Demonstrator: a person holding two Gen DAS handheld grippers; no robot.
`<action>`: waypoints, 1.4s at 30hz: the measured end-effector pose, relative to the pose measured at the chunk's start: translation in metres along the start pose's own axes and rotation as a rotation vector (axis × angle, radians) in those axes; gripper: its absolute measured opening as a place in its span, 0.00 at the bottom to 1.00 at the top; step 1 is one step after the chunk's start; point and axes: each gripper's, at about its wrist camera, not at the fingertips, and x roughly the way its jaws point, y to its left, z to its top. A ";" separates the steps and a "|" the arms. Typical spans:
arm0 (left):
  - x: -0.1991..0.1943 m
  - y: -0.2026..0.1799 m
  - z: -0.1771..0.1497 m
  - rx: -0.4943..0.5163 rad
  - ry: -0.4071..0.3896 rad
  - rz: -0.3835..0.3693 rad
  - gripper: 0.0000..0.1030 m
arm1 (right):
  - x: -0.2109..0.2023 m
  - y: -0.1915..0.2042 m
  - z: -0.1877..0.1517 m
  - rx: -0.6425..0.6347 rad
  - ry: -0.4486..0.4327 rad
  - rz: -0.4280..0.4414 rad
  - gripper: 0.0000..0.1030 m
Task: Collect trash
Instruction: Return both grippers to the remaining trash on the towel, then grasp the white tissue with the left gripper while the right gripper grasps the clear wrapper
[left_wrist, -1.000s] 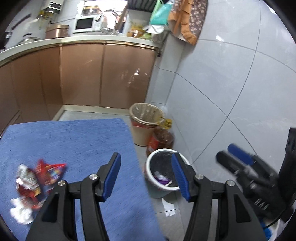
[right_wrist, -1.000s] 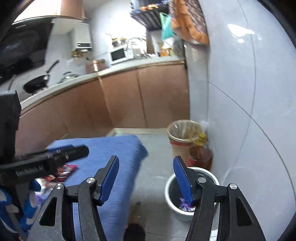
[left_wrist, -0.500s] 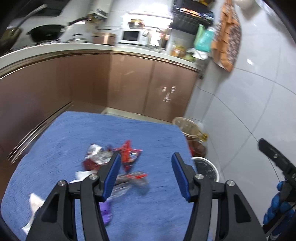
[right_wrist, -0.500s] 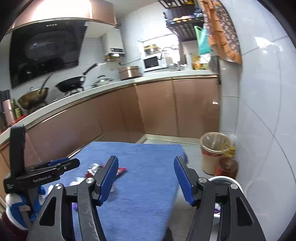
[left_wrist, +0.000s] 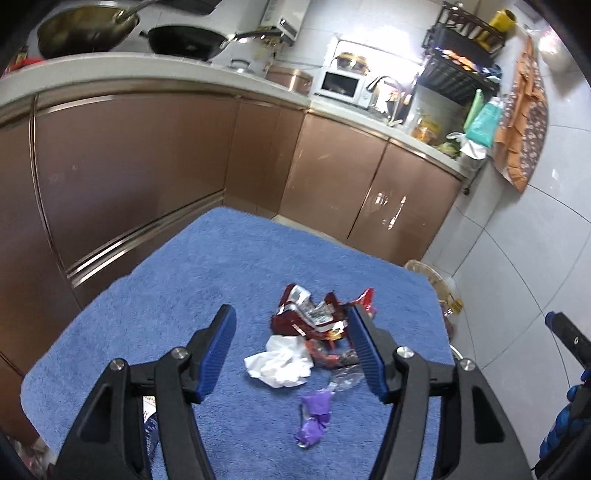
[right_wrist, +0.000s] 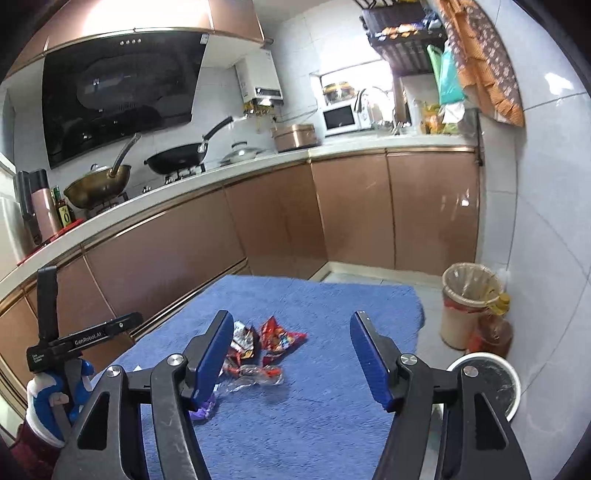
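Copper-brown kitchen cabinets (left_wrist: 129, 177) wrap behind the blue-towelled bench (left_wrist: 229, 273). On it lie maroon snack wrappers (left_wrist: 306, 317), a crumpled white tissue (left_wrist: 280, 363) and a purple candy wrapper (left_wrist: 314, 417). A white bin (right_wrist: 491, 384) stands on the floor beside the bench. The left gripper (left_wrist: 291, 347) and right gripper (right_wrist: 291, 354) hover with jaws opening, empty.

Home kitchen: wok (right_wrist: 177, 157) on stove, microwave (right_wrist: 341, 118), cabinets (right_wrist: 391, 210).

Black left gripper (left_wrist: 291, 350), right gripper (right_wrist: 291, 354); blue jaws, silver screws.
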 end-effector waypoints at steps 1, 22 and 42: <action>0.006 0.002 -0.003 -0.010 0.017 0.002 0.60 | 0.008 0.002 -0.002 0.001 0.018 0.010 0.61; 0.128 0.037 -0.051 -0.162 0.240 0.012 0.66 | 0.148 0.001 -0.063 0.131 0.353 0.178 0.62; 0.153 0.033 -0.060 -0.140 0.274 -0.004 0.24 | 0.216 -0.001 -0.083 0.216 0.489 0.265 0.34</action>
